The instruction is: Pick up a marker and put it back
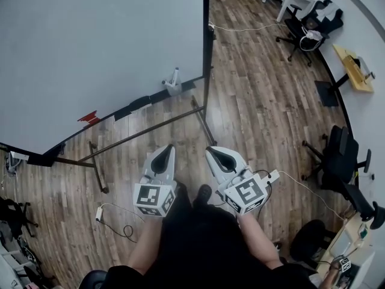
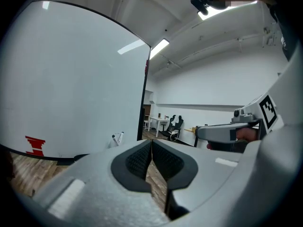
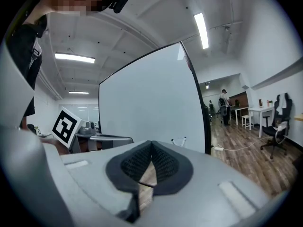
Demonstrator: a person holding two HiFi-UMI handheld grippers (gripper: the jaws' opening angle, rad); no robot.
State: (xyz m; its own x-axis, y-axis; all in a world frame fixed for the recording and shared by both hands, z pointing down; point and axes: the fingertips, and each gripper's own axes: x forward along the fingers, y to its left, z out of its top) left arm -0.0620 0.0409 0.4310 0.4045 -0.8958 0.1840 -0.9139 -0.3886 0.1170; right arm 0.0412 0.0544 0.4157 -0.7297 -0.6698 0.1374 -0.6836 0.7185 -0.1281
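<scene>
Markers (image 1: 174, 77) stand in a small holder on the ledge of a big whiteboard (image 1: 102, 53), near its right end. They show as small white sticks, the markers (image 2: 118, 138) in the left gripper view and the markers (image 3: 179, 141) in the right gripper view. My left gripper (image 1: 163, 155) and right gripper (image 1: 215, 154) are held side by side over the floor, well short of the board. In the left gripper view the left gripper (image 2: 151, 146) is shut with nothing between its pads. The right gripper (image 3: 151, 148) is likewise shut and holds nothing.
A red item (image 1: 89, 117) sits on the board ledge to the left. The board's metal stand legs (image 1: 198, 116) reach across the wooden floor. A cable (image 1: 114, 212) lies at the lower left. Office chairs (image 1: 310, 23) and desks stand at the right.
</scene>
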